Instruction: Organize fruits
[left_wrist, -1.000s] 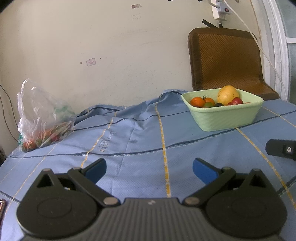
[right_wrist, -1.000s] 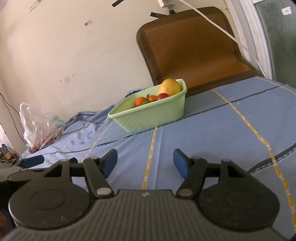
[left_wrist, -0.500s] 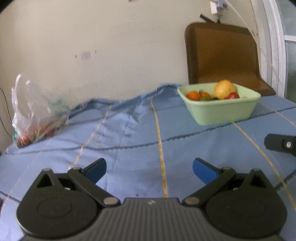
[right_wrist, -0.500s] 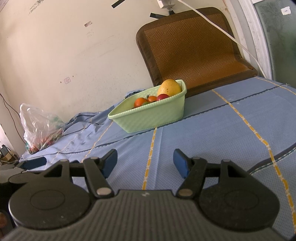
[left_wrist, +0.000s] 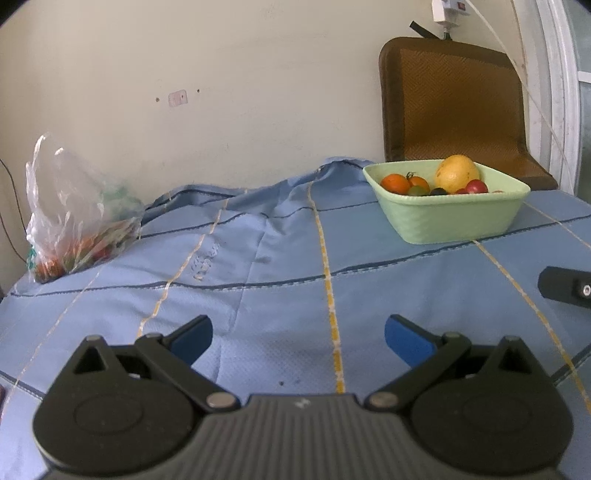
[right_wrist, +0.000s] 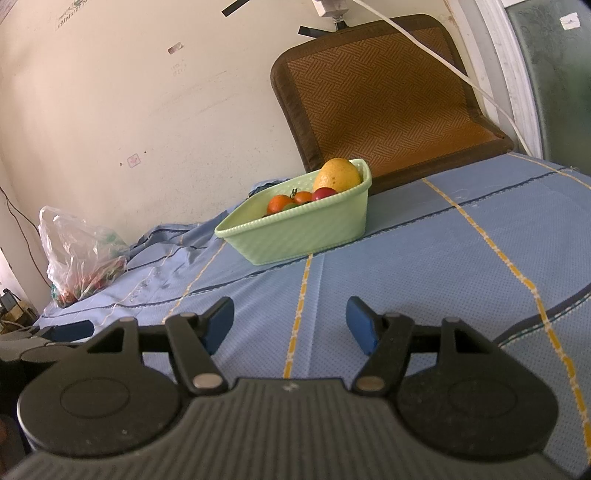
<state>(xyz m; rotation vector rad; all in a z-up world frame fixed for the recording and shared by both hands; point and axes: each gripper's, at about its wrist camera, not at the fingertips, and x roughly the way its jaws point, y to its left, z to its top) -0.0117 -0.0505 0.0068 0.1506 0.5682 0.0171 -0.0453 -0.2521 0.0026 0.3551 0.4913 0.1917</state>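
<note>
A pale green basket stands on the blue cloth at the far right, holding a yellow mango, orange and red small fruits. It also shows in the right wrist view with the mango. A clear plastic bag with red and green contents lies at the far left; it also shows in the right wrist view. My left gripper is open and empty over the cloth. My right gripper is open and empty, short of the basket.
A blue cloth with yellow stripes covers the surface and bunches up at the wall. A brown woven mat leans on the wall behind the basket. A white cable hangs across it. Part of the right gripper shows at right.
The left gripper's view has tilted and shifted a little, then settled; the basket now sits slightly lower in view. The right gripper has hardly moved. Both stay open.
</note>
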